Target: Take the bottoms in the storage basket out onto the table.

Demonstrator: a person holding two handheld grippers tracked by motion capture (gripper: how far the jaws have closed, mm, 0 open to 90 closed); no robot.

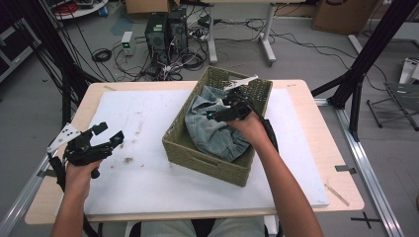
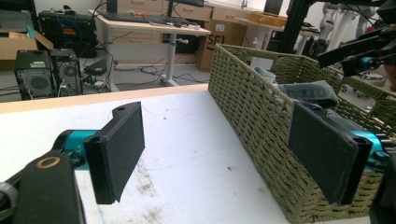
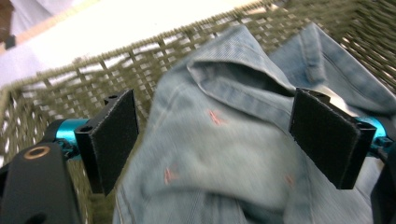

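High view: one denim garment lies crumpled inside one woven basket, filling most of the basket's floor and riding up against its far wall. The basket is the landmark for what follows. It sits on one white sheet, which covers most of one wooden table.

One right gripper is over the basket, directly above the garment, held by one hand whose forearm crosses the basket's near right corner. Right gripper view: its two jaws stand wide apart, released, with the denim lying between and beneath them; the pads grip nothing. Whether the jaw tips touch the cloth cannot be told. The basket's wall runs behind the garment.

One left gripper is left of the basket, well apart from it, above the sheet, held by one hand. One grey three-cornered plate sits on its outer side. Left gripper view: its two jaws are spread wide and hold nothing; the basket's side wall stands ahead to the right, with folds of the garment showing above the rim. The sheet below the jaws carries several dark smudges.

Beyond the basket, on the floor past the table, two computer towers stand side by side among loose cables. One cardboard box stands at the far right.
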